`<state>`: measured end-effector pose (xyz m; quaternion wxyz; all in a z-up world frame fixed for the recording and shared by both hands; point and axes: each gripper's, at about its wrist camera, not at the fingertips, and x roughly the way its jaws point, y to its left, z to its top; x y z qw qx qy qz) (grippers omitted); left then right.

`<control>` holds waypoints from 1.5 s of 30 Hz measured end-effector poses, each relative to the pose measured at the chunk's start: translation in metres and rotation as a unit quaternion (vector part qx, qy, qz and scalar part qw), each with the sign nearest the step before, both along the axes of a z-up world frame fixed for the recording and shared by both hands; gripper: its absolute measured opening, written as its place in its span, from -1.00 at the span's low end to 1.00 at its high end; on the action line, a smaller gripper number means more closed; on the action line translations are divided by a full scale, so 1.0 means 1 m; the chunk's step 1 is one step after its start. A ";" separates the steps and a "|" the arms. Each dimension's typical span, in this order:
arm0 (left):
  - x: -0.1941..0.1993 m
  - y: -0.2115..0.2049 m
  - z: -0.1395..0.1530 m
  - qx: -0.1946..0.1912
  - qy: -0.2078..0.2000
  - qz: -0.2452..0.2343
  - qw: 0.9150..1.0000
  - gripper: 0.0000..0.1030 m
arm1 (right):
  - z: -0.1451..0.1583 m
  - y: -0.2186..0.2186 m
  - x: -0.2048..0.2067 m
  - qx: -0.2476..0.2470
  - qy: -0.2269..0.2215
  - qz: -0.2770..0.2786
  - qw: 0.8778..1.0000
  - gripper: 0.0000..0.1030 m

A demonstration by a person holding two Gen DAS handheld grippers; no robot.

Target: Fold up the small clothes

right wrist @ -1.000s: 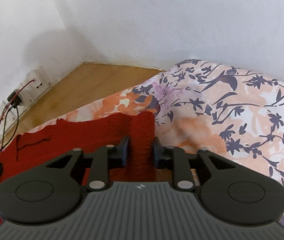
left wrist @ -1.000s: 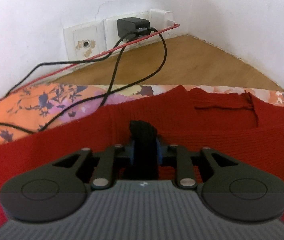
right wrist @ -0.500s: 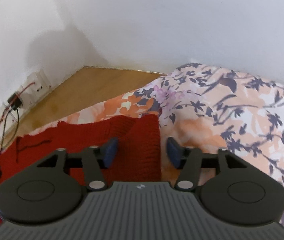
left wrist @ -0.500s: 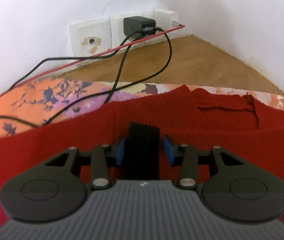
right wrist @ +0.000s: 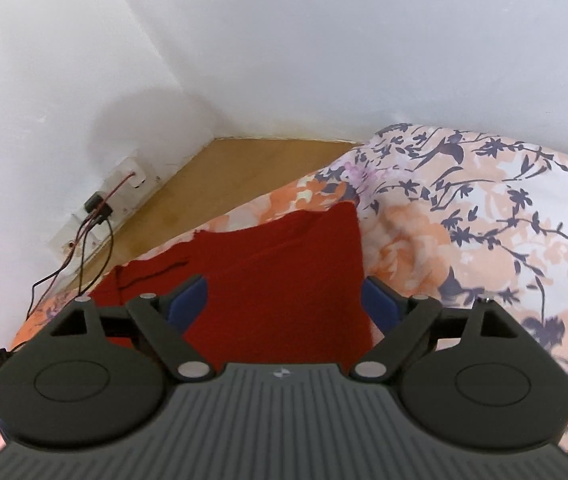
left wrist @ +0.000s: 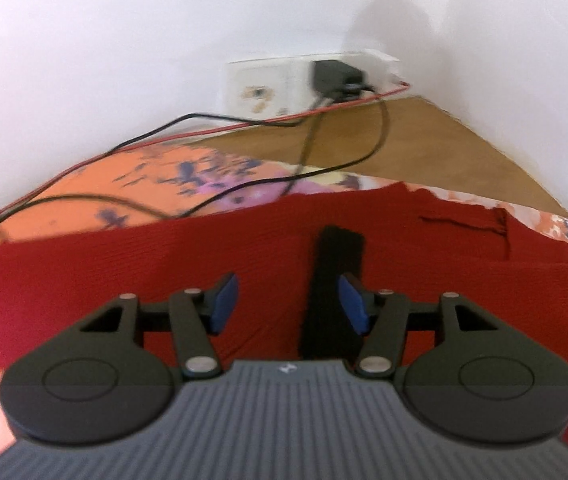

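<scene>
red garment (right wrist: 284,280) lies folded flat on the bed (right wrist: 484,240); left gripper (left wrist: 288,304) and right gripper (right wrist: 284,300) both spread, holding nothing; further folds may remain.

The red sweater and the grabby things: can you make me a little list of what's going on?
garment: red knit sweater, lying flat
black strip: black band on the sweater
surface: floral bedsheet
left gripper: jaws open, holding nothing
right gripper: jaws wide open, holding nothing
background: charger plugged into the wall, cables trailing over the sheet
</scene>
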<state>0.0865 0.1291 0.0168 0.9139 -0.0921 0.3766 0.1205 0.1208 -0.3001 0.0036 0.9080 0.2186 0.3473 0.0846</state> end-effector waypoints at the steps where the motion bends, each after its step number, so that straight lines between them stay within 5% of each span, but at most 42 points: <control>1: -0.006 0.004 0.000 -0.004 0.001 0.014 1.000 0.13 | 0.002 0.002 -0.004 -0.003 0.001 0.002 1.000 0.74; 12: -0.076 0.050 0.013 -0.026 -0.007 0.071 0.997 0.13 | 0.017 0.033 -0.063 0.034 0.023 0.052 0.998 0.77; 23: -0.121 0.118 -0.002 -0.039 0.009 0.137 0.990 0.13 | 0.013 0.072 -0.113 0.017 0.038 0.038 0.998 0.79; 30: -0.138 0.169 -0.026 -0.092 0.016 0.208 0.974 0.13 | 0.017 0.086 -0.125 0.028 0.047 0.016 0.998 0.79; 45: -0.133 0.234 -0.039 -0.182 -0.018 0.276 0.944 0.13 | 0.022 0.072 -0.144 0.003 0.057 -0.032 0.998 0.80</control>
